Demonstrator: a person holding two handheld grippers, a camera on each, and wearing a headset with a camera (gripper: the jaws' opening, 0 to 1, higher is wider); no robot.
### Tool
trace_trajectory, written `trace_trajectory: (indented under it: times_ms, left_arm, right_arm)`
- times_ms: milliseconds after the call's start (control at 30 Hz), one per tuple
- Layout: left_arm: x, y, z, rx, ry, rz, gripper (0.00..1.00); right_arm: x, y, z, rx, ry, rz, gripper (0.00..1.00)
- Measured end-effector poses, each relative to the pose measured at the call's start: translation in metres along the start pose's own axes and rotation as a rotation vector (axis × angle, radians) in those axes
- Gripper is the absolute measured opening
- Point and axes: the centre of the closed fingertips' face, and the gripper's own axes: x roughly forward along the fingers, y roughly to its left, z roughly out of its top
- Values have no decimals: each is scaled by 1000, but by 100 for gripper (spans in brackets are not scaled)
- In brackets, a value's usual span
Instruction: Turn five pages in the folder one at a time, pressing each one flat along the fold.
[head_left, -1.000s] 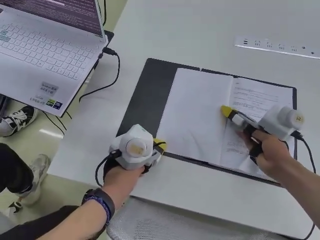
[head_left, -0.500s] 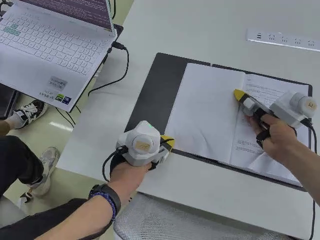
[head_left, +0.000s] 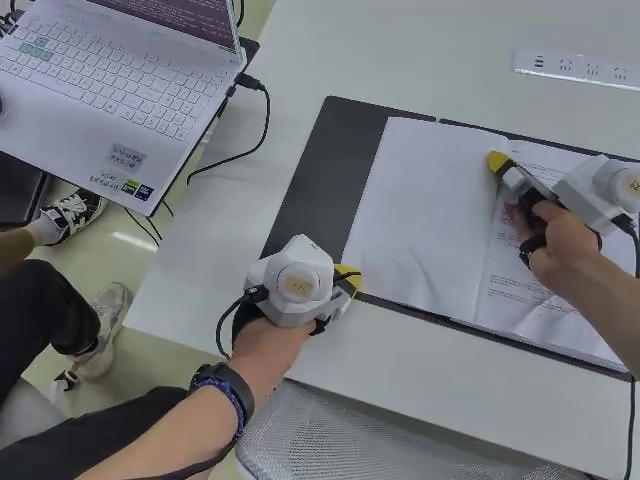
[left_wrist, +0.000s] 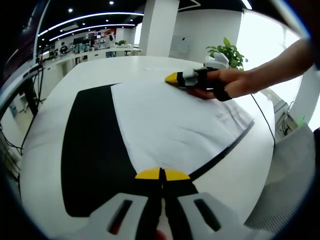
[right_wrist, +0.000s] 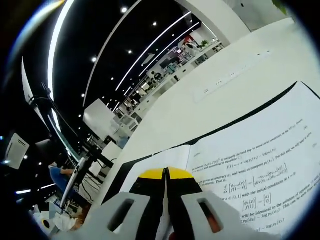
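On the white table: a black folder lies open and flat, its near edge close to the table's front edge
Left page: a blank white sheet lies over the folder's middle, with the bare black cover showing to its left
Right page: printed text and formulas, with its lower corner curling up a little
Right gripper: yellow tips pressed together with nothing between them, set on the fold near the top of the pages, where the blank sheet meets the printed one
Right hand: wrapped around the gripper's body, over the printed page
Left gripper: yellow tips closed against each other and empty, at the folder's near edge, over the black cover just beside the blank sheet's near corner; whether they touch the cover I cannot tell
Left hand: grips the white body from below, with a dark wristband on the wrist
Laptop: open at the far left, well apart from the folder, with a black cable running from its side
Power strip: white, beyond the folder at the far right
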Motion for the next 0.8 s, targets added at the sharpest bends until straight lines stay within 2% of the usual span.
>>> trace_trajectory:
  times_ms: [167,233,433,533,667,800]
  left_arm:
    - [-1,0,0,-8,2,-4,0]
    - [-1,0,1,-19,4,-5,0]
    - [-2,-1,1,-20,-1,-7,0]
    - [-2,0,1,-22,-1,-7,0]
    - [-2,0,1,-24,-4,-7,0]
    - [-2,0,1,-27,-7,-9,0]
  right_arm:
    - [6,-2,7,4,-16,-20,0]
    - [12,-9,11,15,-18,-27,0]
    - [26,-13,22,8,-13,-48,0]
    - [33,-25,24,16,-5,-49,0]
    - [27,-19,18,-12,11,-35,0]
    - [13,-7,4,-36,38,2,0]
